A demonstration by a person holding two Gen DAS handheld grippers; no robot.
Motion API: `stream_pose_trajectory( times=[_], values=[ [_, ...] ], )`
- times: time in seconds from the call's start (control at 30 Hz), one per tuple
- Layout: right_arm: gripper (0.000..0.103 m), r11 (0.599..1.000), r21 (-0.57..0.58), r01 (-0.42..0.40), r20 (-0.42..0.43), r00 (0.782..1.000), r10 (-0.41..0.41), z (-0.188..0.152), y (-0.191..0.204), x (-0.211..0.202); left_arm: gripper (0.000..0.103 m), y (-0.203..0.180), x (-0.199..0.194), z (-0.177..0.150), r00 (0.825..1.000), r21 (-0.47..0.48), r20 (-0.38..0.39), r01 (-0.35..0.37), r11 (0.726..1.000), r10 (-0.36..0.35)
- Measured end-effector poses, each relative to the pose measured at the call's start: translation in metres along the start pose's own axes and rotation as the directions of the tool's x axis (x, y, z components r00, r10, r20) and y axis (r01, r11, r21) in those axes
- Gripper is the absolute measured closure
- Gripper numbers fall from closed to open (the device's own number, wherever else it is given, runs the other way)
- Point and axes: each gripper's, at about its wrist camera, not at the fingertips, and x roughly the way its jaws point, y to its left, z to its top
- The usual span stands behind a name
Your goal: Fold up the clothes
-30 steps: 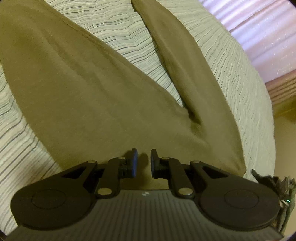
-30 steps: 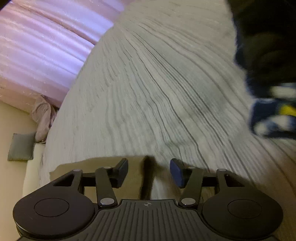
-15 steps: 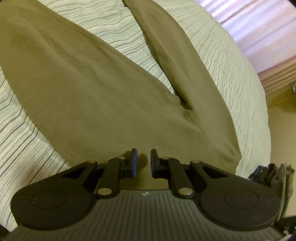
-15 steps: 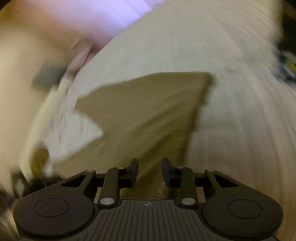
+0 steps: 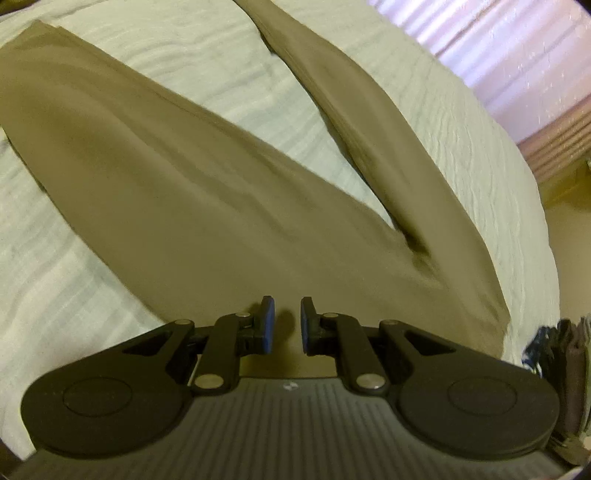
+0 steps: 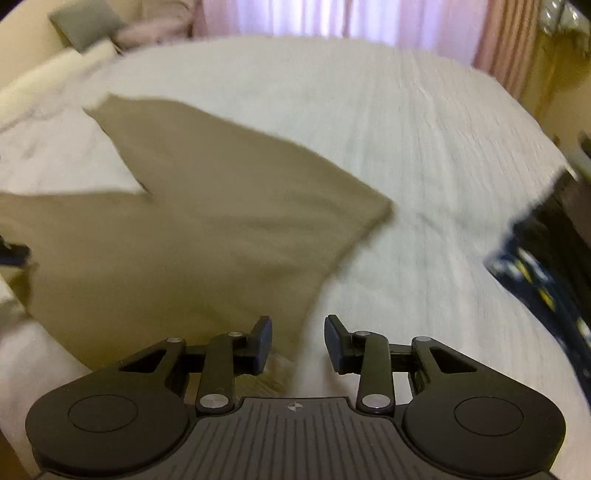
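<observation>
Olive-brown trousers lie spread on a pale striped bed cover, the two legs forming a V. My left gripper hovers over the waist end, jaws a little apart and empty. In the right wrist view the trousers fill the left half, one leg end pointing right. My right gripper is open and empty over the garment's near edge.
A dark blue patterned garment lies at the right of the bed. Pink curtains hang behind. A grey cushion sits far left. Folded clothes show at the left view's right edge.
The right gripper swung left to face the trousers and opened wider. The left gripper drifted slightly, its jaws unchanged.
</observation>
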Motion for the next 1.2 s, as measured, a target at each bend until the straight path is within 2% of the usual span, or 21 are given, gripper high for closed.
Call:
stream_pose_trajectory(
  times=[0.07,0.1,0.13,0.2,0.27,0.33,0.43,0.5,0.57,0.63,0.7,0.8,0.97,1.0,1.03,1.07,1.1,1.2],
  values=[
    [0.068,0.999,-0.030,-0.019,0.001,1.000,0.019,0.002,0.027,0.005,0.091,0.012,0.007,0.008,1.000,0.015,0.008,-0.007,1.000,0.007],
    [0.067,0.999,-0.052,0.001,-0.022,1.000,-0.002,-0.003,0.042,0.013,0.091,0.017,0.010,0.010,1.000,0.034,0.006,-0.021,0.999,0.021],
    [0.067,0.997,-0.058,0.055,-0.069,0.996,-0.059,-0.014,0.050,0.021,0.091,0.024,0.012,0.012,1.000,0.059,-0.005,-0.027,0.998,0.027],
    [0.068,0.985,-0.070,0.157,-0.155,0.974,-0.166,-0.036,0.064,0.035,0.091,0.037,0.009,0.018,0.999,0.110,-0.029,-0.015,0.994,0.018],
    [0.068,0.977,0.021,0.210,-0.166,0.965,-0.204,-0.051,0.062,0.022,0.091,0.052,0.001,0.026,0.998,0.171,-0.055,-0.020,0.985,0.030],
    [0.068,0.955,0.119,0.274,-0.237,0.941,-0.240,-0.055,0.064,0.004,0.090,0.070,-0.010,0.036,0.995,0.199,-0.080,-0.034,0.979,0.051],
    [0.068,0.901,0.254,0.353,-0.345,0.903,-0.256,-0.054,0.068,-0.026,0.087,0.090,-0.034,0.060,0.983,0.237,-0.145,-0.080,0.968,0.117],
    [0.067,0.860,0.387,0.332,-0.362,0.913,-0.189,-0.050,0.076,-0.047,0.086,0.096,-0.052,0.076,0.972,0.280,-0.172,-0.108,0.954,0.161],
    [0.067,0.822,0.486,0.296,-0.352,0.928,-0.126,-0.041,0.086,-0.067,0.086,0.095,-0.072,0.090,0.965,0.327,-0.162,-0.143,0.934,0.205],
    [0.067,0.788,0.566,0.241,-0.315,0.947,-0.064,-0.023,0.102,-0.091,0.082,0.086,-0.092,0.104,0.966,0.348,-0.135,-0.162,0.923,0.220],
    [0.067,0.788,0.583,0.197,-0.286,0.958,-0.028,-0.004,0.121,-0.108,0.076,0.077,-0.113,0.114,0.972,0.352,-0.109,-0.157,0.923,0.207],
    [0.067,0.825,0.540,0.166,-0.247,0.969,-0.034,0.029,0.138,-0.120,0.071,0.058,-0.143,0.121,0.987,0.361,-0.078,-0.105,0.927,0.142],
    [0.067,0.850,0.504,0.149,-0.180,0.982,-0.065,0.073,0.154,-0.155,0.065,0.030,-0.189,0.113,0.997,0.406,-0.041,-0.042,0.913,0.065],
    [0.064,0.855,0.498,0.148,-0.174,0.982,-0.068,0.078,0.157,-0.163,0.064,0.026,-0.196,0.110,0.998,0.416,-0.036,-0.033,0.909,0.053],
    [0.055,0.857,0.494,0.148,-0.172,0.983,-0.071,0.081,0.159,-0.170,0.062,0.023,-0.202,0.106,0.998,0.423,-0.032,-0.028,0.906,0.046],
    [0.025,0.859,0.490,0.151,-0.167,0.983,-0.078,0.082,0.159,-0.174,0.062,0.021,-0.208,0.101,0.999,0.428,-0.028,-0.026,0.903,0.042],
    [0.014,0.862,0.484,0.153,-0.155,0.984,-0.087,0.081,0.161,-0.181,0.062,0.018,-0.214,0.096,0.999,0.433,-0.025,-0.026,0.901,0.040],
    [0.014,0.884,0.445,0.145,-0.130,0.987,-0.097,0.072,0.166,-0.197,0.061,0.014,-0.228,0.079,0.999,0.450,-0.020,-0.031,0.893,0.044]
  ],
)
